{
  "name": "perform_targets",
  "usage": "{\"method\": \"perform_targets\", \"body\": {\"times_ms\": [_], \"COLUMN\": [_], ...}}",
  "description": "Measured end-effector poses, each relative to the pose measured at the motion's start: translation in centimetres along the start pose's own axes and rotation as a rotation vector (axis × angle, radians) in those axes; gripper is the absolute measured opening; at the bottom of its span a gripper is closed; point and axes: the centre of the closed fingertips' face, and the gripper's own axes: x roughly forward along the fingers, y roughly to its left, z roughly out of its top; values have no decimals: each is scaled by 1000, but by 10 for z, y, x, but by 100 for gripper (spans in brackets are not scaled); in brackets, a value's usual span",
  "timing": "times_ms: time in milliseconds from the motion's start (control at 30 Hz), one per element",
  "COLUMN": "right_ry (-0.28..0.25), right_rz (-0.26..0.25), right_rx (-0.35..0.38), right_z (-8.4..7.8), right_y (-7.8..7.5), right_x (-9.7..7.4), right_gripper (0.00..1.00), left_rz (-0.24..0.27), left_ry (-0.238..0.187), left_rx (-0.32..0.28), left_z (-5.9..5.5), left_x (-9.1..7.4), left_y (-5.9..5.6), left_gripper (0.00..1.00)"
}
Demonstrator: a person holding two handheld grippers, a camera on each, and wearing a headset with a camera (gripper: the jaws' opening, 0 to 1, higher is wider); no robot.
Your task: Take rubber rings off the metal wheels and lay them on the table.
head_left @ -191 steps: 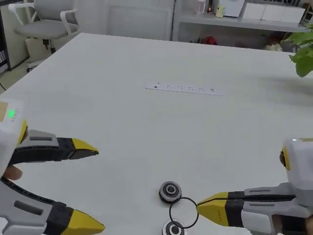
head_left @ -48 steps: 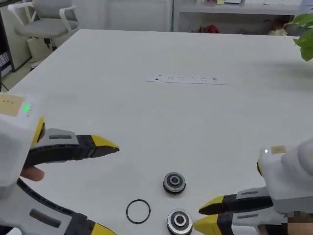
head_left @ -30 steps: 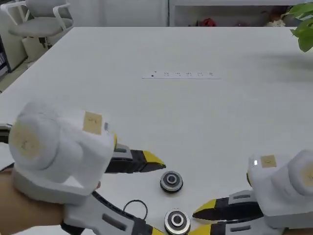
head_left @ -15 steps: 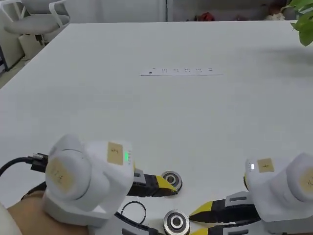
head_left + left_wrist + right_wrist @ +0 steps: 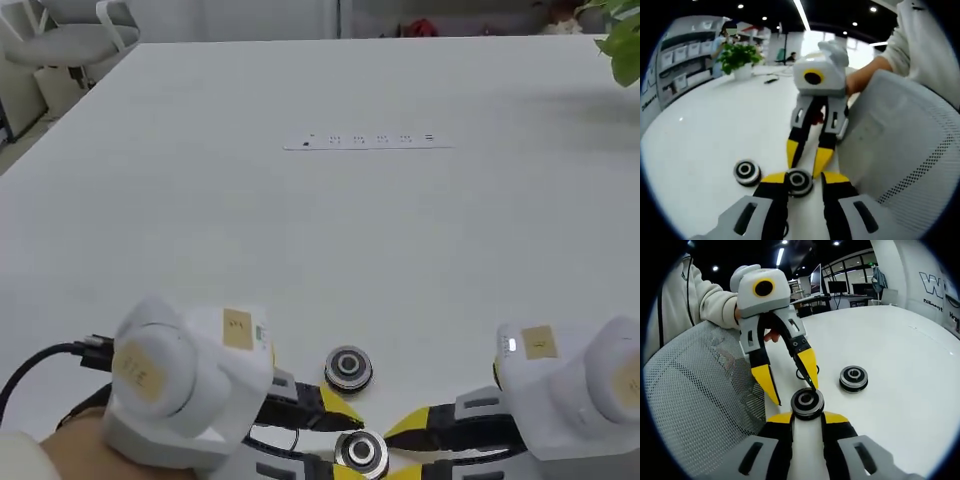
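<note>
Two metal wheels with dark outer bands lie on the white table (image 5: 330, 240). The near wheel (image 5: 361, 452) (image 5: 799, 181) (image 5: 807, 403) sits at the front edge, with both grippers meeting at it from opposite sides. My left gripper (image 5: 352, 445) (image 5: 804, 176) (image 5: 796, 394) is open, its yellow tips straddling this wheel. My right gripper (image 5: 390, 452) (image 5: 808, 416) (image 5: 805, 162) is open too, tips just at the wheel. The far wheel (image 5: 348, 367) (image 5: 747, 172) (image 5: 854, 378) lies free. A loose black rubber ring (image 5: 272, 438) (image 5: 803, 374) lies flat, partly hidden under the left gripper.
A white power strip (image 5: 367, 141) lies flat mid-table. A plant (image 5: 622, 40) (image 5: 737, 57) stands at the far right corner, and an office chair (image 5: 60, 45) at the far left. A mesh chair back (image 5: 695, 405) (image 5: 900, 150) is close to the table's near edge.
My left gripper swung in from the left and now straddles the near wheel. The right gripper edged closer to it. The loose ring earlier went from beside the right gripper to left of the wheels.
</note>
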Motion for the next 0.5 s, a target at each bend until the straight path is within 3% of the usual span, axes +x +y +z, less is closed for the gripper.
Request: {"method": "perform_targets", "body": {"times_ms": [267,300,333,433,500], "right_ry": [1,2,2,-9,-13], "right_rz": [-13,-17,-18,-15,-16], "right_rx": [-10,-11,-11,2,2], "right_z": [-1,-1,-1,-1,-1], "right_y": [-1,-2,-2,-1,0], "right_x": [0,0,0,0,1], "right_gripper": [18,18,18,19,21], "left_rz": [32,34,42,42,44], "left_ry": [-2,11,-13,-2,-3], "left_rx": [-13,-5,21,21,78], "left_z": [-6,-10,-5,-7,-8], "left_x": [1,2,1,0,1], "left_y": [8,9,11,10,9], "left_gripper": [20,19,17,16,16]}}
